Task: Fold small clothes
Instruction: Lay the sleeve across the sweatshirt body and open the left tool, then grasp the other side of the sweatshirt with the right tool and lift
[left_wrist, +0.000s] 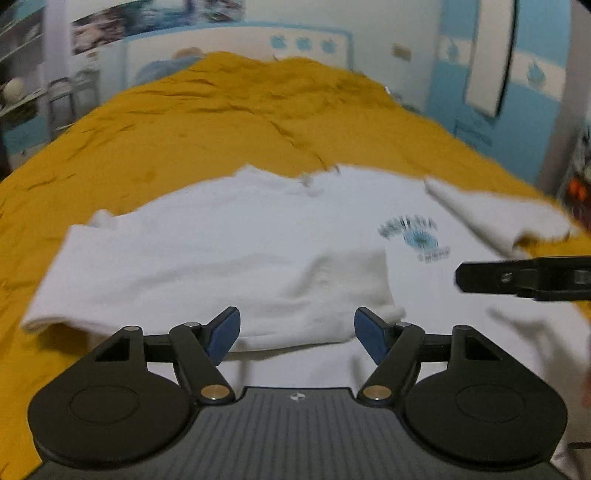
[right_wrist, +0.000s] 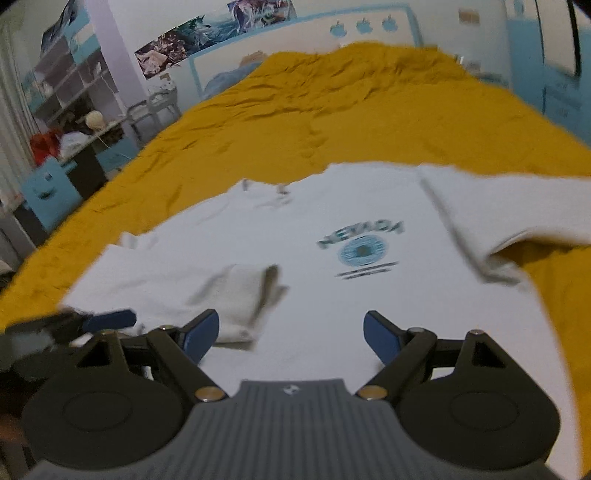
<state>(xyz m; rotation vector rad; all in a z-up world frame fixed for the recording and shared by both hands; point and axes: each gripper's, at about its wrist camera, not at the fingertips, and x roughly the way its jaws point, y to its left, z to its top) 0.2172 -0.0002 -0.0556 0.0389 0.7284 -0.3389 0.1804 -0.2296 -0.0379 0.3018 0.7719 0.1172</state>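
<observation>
A white T-shirt (left_wrist: 229, 229) (right_wrist: 369, 306) with a blue round print (left_wrist: 417, 238) (right_wrist: 362, 251) lies front up on the mustard bedspread (left_wrist: 184, 122) (right_wrist: 332, 110). Its left sleeve (left_wrist: 317, 284) (right_wrist: 236, 295) is folded inward across the body; the right sleeve (left_wrist: 495, 218) (right_wrist: 517, 206) lies spread out. My left gripper (left_wrist: 297, 334) hovers open just above the folded sleeve, nothing between its blue pads. My right gripper (right_wrist: 291, 334) stands open over the lower shirt body, also empty. Each gripper's black finger shows at the edge of the other's view.
The bedspread is wrinkled and runs back to a white and blue headboard (right_wrist: 295, 40). Shelves and a cluttered desk (right_wrist: 74, 133) stand left of the bed. A blue cabinet and a hanging white panel (left_wrist: 491, 59) are at the right.
</observation>
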